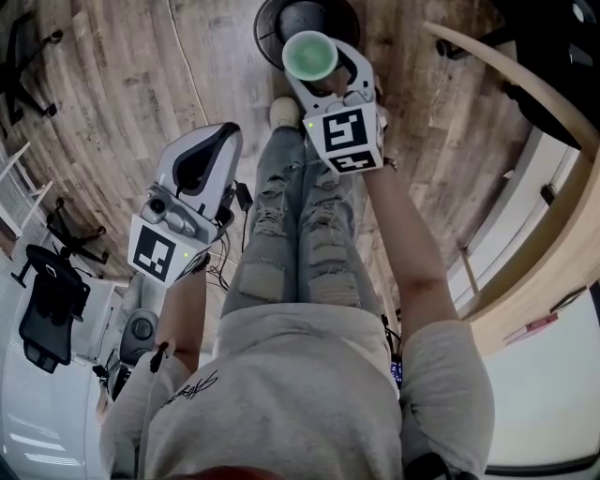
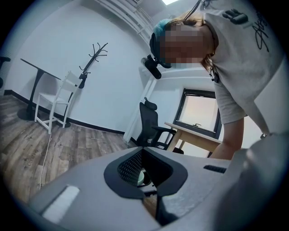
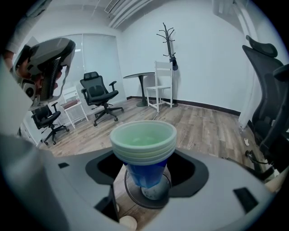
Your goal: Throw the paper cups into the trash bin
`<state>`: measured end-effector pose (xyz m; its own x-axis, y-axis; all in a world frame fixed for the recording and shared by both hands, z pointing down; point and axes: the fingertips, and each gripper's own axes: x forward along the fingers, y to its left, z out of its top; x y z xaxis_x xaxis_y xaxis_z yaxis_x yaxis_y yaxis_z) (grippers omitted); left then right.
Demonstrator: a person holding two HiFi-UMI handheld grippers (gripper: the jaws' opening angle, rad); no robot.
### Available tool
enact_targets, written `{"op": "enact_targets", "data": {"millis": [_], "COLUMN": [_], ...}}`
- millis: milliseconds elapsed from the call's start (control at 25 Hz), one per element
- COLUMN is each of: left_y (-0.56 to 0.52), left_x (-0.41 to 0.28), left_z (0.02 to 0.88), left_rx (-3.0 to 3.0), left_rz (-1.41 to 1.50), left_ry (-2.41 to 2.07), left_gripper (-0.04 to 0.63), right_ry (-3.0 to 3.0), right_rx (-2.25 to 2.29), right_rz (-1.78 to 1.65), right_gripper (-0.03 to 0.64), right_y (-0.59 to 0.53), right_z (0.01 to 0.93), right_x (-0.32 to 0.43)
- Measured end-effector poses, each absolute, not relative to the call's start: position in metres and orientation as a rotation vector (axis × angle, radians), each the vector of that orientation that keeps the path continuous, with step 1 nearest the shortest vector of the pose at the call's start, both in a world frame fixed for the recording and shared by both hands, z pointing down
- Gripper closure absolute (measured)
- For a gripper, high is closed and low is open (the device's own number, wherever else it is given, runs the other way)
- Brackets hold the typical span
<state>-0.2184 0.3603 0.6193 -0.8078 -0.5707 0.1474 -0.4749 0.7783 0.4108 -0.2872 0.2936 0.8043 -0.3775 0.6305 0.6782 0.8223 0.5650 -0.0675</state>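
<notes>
A stack of paper cups (image 1: 310, 54), blue outside and pale green inside, stands upright between the jaws of my right gripper (image 1: 319, 73), which is shut on it. In the right gripper view the stack of cups (image 3: 144, 142) hangs directly above the round black trash bin (image 3: 132, 193) on the wooden floor. From the head view the bin (image 1: 281, 14) shows at the top edge, partly hidden behind the cups. My left gripper (image 1: 219, 141) is held lower at the left, beside the person's leg, with its jaws together and nothing in them (image 2: 146, 176).
The person's legs and shoe (image 1: 284, 111) stand just short of the bin. A wooden desk (image 1: 553, 234) runs along the right. Office chairs (image 3: 99, 97), a white chair (image 3: 161, 85), a small table and a coat stand (image 3: 168, 40) line the far walls. Cables (image 1: 220, 272) trail on the floor at the left.
</notes>
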Motion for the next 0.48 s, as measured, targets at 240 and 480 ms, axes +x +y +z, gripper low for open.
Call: {"op": "enact_targets", "data": {"millis": [240, 480], "left_y": [0.354, 0.348], "left_x": [-0.212, -0.213], "left_z": [0.631, 0.641], "left_rx": [0.840, 0.851], "left_rz": [-0.521, -0.540], "left_ry": [-2.673, -2.665], "left_gripper": [0.592, 0.592], "right_ry": [-2.108, -2.093], "right_rx": [-1.143, -1.122], "right_rz": [-0.373, -0.390], "right_gripper": [0.330, 0.330], "right_y": [0.292, 0.286], "right_z": [0.824, 0.854], "right_x": [-0.286, -0.287]}}
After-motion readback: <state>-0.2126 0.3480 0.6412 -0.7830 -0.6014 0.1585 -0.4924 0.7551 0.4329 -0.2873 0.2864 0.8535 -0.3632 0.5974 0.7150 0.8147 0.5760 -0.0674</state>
